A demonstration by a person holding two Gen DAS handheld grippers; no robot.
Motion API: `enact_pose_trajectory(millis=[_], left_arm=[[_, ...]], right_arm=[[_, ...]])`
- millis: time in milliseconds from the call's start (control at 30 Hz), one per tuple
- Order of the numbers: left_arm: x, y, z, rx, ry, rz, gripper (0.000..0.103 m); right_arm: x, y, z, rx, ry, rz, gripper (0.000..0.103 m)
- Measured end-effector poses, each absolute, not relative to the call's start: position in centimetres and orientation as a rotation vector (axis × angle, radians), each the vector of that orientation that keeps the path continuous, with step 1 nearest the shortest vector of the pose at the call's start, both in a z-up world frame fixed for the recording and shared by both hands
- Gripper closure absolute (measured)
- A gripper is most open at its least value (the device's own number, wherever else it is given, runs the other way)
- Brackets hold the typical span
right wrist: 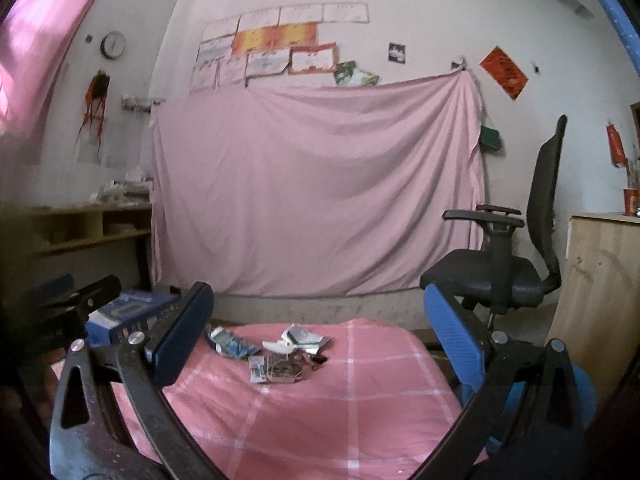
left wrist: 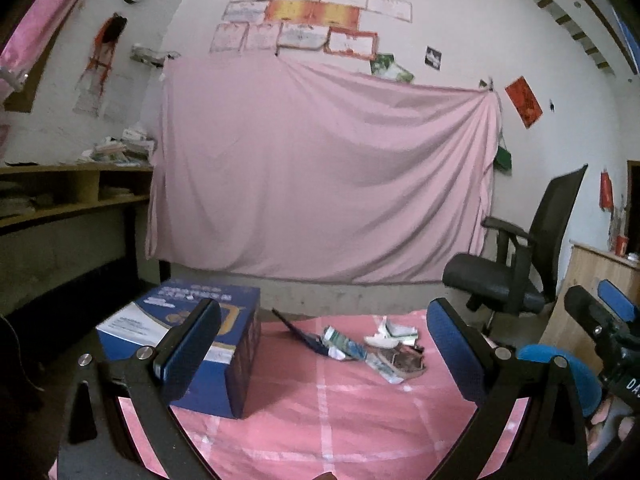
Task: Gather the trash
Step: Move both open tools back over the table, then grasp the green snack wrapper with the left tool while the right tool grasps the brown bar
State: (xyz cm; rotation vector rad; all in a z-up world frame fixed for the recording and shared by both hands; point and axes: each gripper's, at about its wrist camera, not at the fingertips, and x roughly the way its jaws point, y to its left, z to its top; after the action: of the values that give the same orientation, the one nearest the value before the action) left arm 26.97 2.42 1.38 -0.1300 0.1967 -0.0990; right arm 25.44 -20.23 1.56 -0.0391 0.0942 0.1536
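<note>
On the pink checked cloth (right wrist: 352, 396) that covers the bench, a small heap of crumpled wrappers and torn packets (right wrist: 280, 350) lies near the far edge, at about twelve o'clock from the right gripper (right wrist: 320, 344) and at one o'clock from the left gripper (left wrist: 324, 354). Both grippers hang short of the heap with their jaws spread wide and nothing between them, which reads as a ready stance: the opening is aimed so that the litter sits framed between the blue pads. A blue printed cardboard box (left wrist: 192, 344) stands at ten o'clock of the heap, close enough that it probably serves as the bin, though its top looks shut or lidded from here and I cannot tell whether it opens. A dark flat flap (left wrist: 298, 330) tilts up between box and heap; whether it is packaging or part of the box is unclear. The heap itself is hard to sort: a white curled scrap (left wrist: 382, 340), a green-and-blue packet (left wrist: 346, 346) and a brown, round-looking piece (left wrist: 404, 362) overlap, and how many items there are cannot be counted. The left gripper's near pad hides part of the box front, and the bench's near edge is cut off below both views. A black office chair (right wrist: 504, 276) stands beyond, at two o'clock.
</note>
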Motion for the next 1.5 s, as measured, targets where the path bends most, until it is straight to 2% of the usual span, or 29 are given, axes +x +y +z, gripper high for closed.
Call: enact_pose_trajectory(millis=[600,700,767,967,1100,1267,1500], left_arm=[[37.2,-0.8,-2.0,-0.135,0.377,-0.161,0.004],[38.9,-0.9,-2.4,-0.146,0.408,-0.156,0.012],[40.5,-0.6,-2.9,-0.178,0.452,-0.162,0.024],[44.5,0.8,-4.6,-0.309,0.59,-0.186,0.05],[46.5,1.4,-5.2,-0.347,0.656,-0.192,0.059],[47.9,2.1,-5.8,-0.373,0.73,-0.198,0.079],[47.9,2.6,-5.4,-0.394,0.732,-0.239,0.088]], right_arm=[[33.9,-20.4,-1.4,-0.1,0.262,0.163,0.0],[35.9,-20.3,-1.8,-0.089,0.317,0.184,0.0],[37.2,-19.9,-2.3,-0.102,0.359,0.192,0.0],[40.8,-18.5,-4.2,-0.178,0.513,0.208,0.0],[43.0,-18.8,-6.0,-0.162,0.629,0.232,0.005],[46.0,-19.2,-7.4,-0.108,0.734,0.258,0.01],[49.6,-19.2,-9.0,-0.059,0.861,0.263,0.023]])
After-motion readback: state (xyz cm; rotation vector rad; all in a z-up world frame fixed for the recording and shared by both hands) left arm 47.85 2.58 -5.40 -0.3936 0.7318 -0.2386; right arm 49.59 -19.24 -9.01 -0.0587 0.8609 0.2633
